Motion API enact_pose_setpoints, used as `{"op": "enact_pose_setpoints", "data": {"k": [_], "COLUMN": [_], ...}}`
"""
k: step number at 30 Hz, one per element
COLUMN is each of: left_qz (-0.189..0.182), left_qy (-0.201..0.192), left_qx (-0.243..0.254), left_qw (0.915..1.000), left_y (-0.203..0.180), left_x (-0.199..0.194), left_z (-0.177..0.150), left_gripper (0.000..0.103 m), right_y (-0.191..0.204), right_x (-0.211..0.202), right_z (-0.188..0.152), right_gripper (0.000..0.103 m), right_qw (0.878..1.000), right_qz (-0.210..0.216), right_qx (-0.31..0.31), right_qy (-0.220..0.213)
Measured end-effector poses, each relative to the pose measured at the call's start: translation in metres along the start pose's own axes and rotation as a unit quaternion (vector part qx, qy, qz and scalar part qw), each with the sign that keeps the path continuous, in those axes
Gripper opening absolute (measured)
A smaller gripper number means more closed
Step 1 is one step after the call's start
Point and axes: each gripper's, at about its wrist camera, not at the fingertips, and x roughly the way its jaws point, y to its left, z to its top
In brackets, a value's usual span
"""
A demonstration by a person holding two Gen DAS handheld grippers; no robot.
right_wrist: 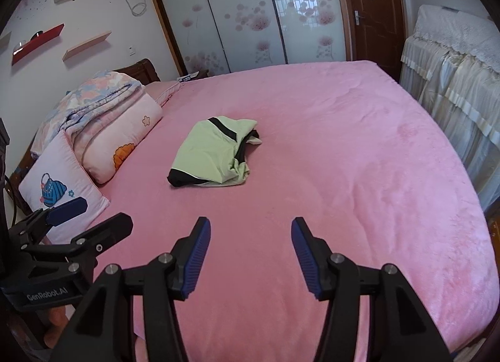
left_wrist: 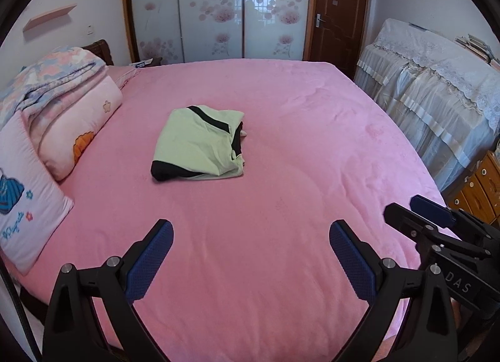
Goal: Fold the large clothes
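At nine o'clock in the left wrist view, pillows (left_wrist: 62, 131) are stacked against the bed's (left_wrist: 281, 143) edge. The garment (left_wrist: 197, 143), pale green with black trim, lies toward the bed's middle, at about eleven o'clock from the left gripper (left_wrist: 251, 255), already bundled into a compact rectangle and well apart from both tools. The left gripper's jaws stand wide with nothing between them. At three o'clock, the right gripper (right_wrist: 250, 252) is likewise spread and empty. The fold looks finished, or nearly so; if the loose right edge needs tidying, the next move calls for reaching forward to pinch it.
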Motion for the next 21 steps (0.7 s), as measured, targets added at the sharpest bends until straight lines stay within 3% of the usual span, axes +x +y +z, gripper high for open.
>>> {"op": "enact_pose_setpoints", "data": {"k": [6,13,21], "left_qz": [0.054,0.034,0.014], "left_qy": [-0.034,-0.045,-0.040], "left_qx": [0.008,-0.011,-0.036], "left_qw": [0.9979,0.9984,0.9985], "left_y": [-0.021,-0.031,-0.038], "left_x": [-0.033,-0.058,-0.065], "left_z": [-0.040,-0.084,-0.118], "left_gripper": [0.100,0.100,0.100], "right_y": [-0.013,-0.025,-0.017], "right_x": [-0.031,-0.055,-0.076], "right_z": [-0.039,-0.079,-0.110], "right_gripper": [0.055,0.061,0.062], "right_qw": [1.000,0.998,0.996], "right_qz": [-0.015,-0.037,-0.072], "right_qx": [0.012,0.042,0.018], "right_qy": [-0.014,-0.020,-0.045]}}
